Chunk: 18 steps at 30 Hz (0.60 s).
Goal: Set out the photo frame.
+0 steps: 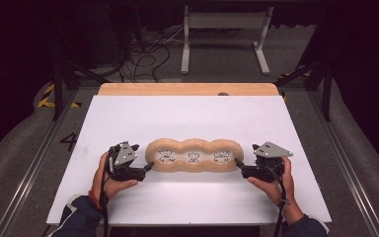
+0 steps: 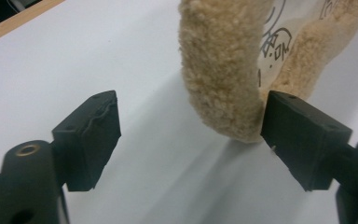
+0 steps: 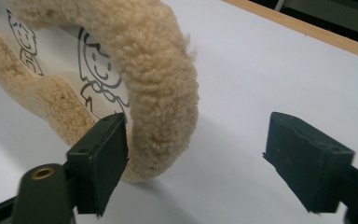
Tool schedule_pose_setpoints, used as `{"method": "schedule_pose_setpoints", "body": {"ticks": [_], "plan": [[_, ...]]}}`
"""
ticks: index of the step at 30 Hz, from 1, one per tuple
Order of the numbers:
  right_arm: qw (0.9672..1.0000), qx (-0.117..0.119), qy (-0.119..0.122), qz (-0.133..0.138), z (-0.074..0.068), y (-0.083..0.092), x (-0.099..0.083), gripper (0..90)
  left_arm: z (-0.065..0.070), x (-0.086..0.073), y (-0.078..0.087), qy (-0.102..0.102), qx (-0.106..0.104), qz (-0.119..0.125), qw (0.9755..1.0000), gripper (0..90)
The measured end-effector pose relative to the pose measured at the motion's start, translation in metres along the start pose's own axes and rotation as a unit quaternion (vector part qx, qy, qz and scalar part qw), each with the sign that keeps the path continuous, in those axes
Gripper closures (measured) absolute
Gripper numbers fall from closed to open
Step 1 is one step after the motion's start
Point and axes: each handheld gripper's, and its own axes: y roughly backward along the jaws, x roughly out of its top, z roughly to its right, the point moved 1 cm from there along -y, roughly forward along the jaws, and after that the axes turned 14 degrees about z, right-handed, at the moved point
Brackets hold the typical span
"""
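Seen from above: a long, fleecy tan cushion (image 1: 194, 156) lying flat near the middle of a white board (image 1: 187, 118), three lobes in a row. Inside the fleecy rim, three pale hollows, each printed with a small black cartoon figure (image 1: 193, 157); nothing loose lying in any of the hollows. Beyond the cushion, along the board's far edge, a strip of bare wood (image 1: 187, 89).

At the cushion's left end, the left gripper (image 1: 149, 167), held in a hand (image 1: 109, 183) with a dark sleeve. At the cushion's right end, the right gripper (image 1: 237, 163), held in the other hand (image 1: 276, 186). Both aimed inward at the cushion, one at each tip.

From the left gripper view: jaws standing wide apart, the cushion's rounded end (image 2: 221, 70) between them, close against one pad (image 2: 298, 135) but not squeezed, well clear of the other pad (image 2: 93, 135). Printed lining visible past the rim.

From the right gripper view: jaws likewise spread wide, the cushion's other end (image 3: 161, 79) beside one pad (image 3: 100, 154), perhaps just brushing it; a broad gap of white board to the far pad (image 3: 307, 158). A smiling cartoon figure (image 3: 98, 70) printed inside the nearest hollow. Neither end clamped; cushion resting on the board.
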Motion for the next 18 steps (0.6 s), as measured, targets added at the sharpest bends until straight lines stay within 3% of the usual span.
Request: {"method": "schedule_pose_setpoints", "body": {"ticks": [6,18], "plan": [[0.9997,0.019,0.012,-0.001,-0.0014,0.0016,0.0014,7.7,0.0009,-0.0007,0.0003,0.012,-0.017,0.007,0.9998,11.9],[0.9994,0.024,0.015,-0.021,-0.0003,-0.0007,-0.0046,7.6,-0.0039,-0.0054,0.0072,0.011,-0.014,0.003,0.9998,7.1]]}}
